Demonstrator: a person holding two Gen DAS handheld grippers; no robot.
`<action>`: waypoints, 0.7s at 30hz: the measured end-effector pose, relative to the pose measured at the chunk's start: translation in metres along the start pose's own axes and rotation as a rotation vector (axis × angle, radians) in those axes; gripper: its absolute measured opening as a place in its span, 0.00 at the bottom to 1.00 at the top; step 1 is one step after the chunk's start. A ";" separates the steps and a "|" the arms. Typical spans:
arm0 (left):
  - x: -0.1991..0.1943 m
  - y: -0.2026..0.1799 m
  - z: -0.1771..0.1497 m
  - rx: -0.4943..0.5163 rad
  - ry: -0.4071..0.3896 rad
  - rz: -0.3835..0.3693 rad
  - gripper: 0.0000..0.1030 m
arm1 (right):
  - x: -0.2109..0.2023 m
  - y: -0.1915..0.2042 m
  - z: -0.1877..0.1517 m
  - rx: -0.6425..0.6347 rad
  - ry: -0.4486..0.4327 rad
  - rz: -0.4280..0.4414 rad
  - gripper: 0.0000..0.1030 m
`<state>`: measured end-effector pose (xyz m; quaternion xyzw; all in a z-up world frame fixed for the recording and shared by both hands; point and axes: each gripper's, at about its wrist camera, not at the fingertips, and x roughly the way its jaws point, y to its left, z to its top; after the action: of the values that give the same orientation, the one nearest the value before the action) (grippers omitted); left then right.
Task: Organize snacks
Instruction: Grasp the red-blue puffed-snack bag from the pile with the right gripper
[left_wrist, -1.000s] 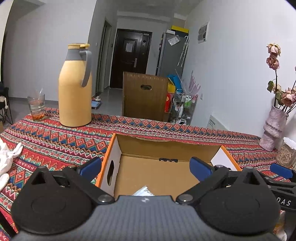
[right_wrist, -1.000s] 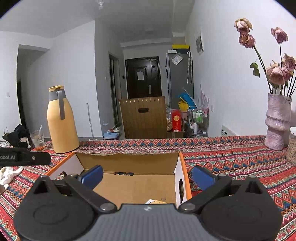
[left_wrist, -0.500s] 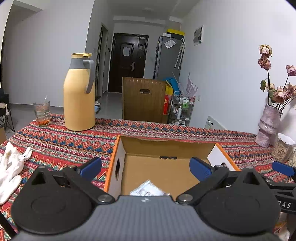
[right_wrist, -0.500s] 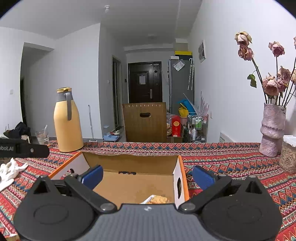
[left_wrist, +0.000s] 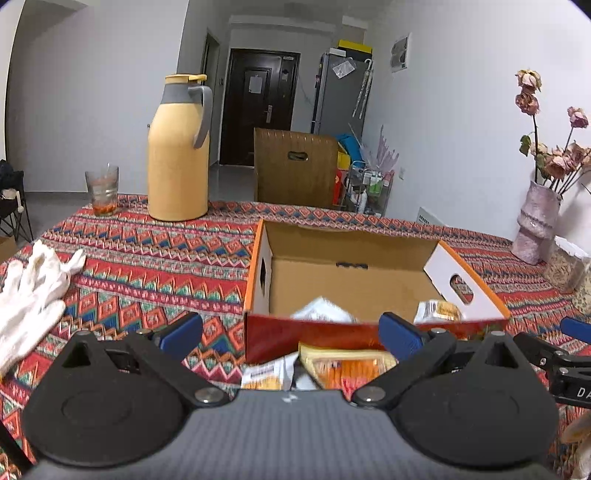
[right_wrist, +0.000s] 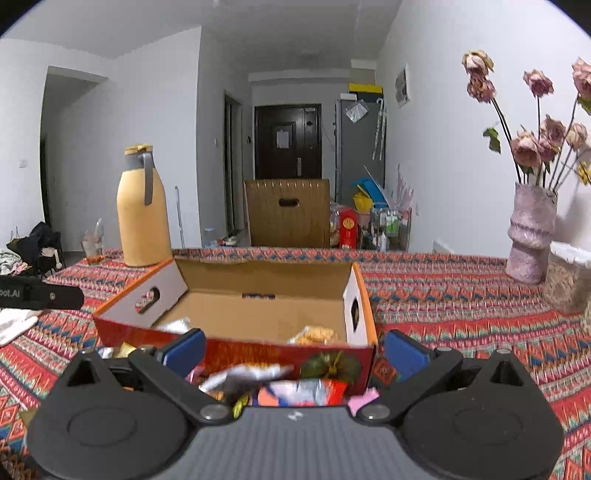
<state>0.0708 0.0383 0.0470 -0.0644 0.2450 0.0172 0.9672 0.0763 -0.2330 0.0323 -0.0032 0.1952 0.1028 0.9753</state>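
Observation:
An open cardboard box (left_wrist: 343, 273) (right_wrist: 258, 291) with orange edges and a red front wall sits on the patterned tablecloth. Two snack packets lie inside it, a white one (left_wrist: 321, 312) and a biscuit one (left_wrist: 439, 310) (right_wrist: 314, 334). More snack packets (left_wrist: 340, 363) (right_wrist: 295, 387) lie on the cloth in front of the box. My left gripper (left_wrist: 290, 334) is open, held back from the box's front wall above those packets. My right gripper (right_wrist: 295, 349) is open too, low before the front wall, nothing between its fingers.
A yellow thermos jug (left_wrist: 179, 155) and a glass (left_wrist: 102, 188) stand at the back left. White gloves (left_wrist: 33, 280) lie on the left. A pink vase with dried roses (right_wrist: 530, 232) and a jar (right_wrist: 567, 277) stand at the right. A brown chair back (left_wrist: 295, 171) rises behind the table.
Both grippers have pulled back from over the box, so its red front wall and the loose packets before it have come into view. Both stay open.

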 end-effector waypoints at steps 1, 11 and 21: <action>0.000 0.001 -0.004 0.000 0.001 -0.006 1.00 | -0.002 0.001 -0.004 0.003 0.009 -0.007 1.00; 0.010 0.008 -0.026 -0.011 -0.003 -0.043 1.00 | -0.015 0.005 -0.029 0.000 0.079 -0.047 1.00; 0.021 0.014 -0.036 -0.031 0.029 -0.036 1.00 | 0.019 0.017 -0.024 -0.011 0.204 -0.011 0.95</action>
<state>0.0709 0.0473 0.0039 -0.0842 0.2577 0.0027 0.9625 0.0807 -0.2136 0.0034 -0.0199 0.2931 0.0977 0.9509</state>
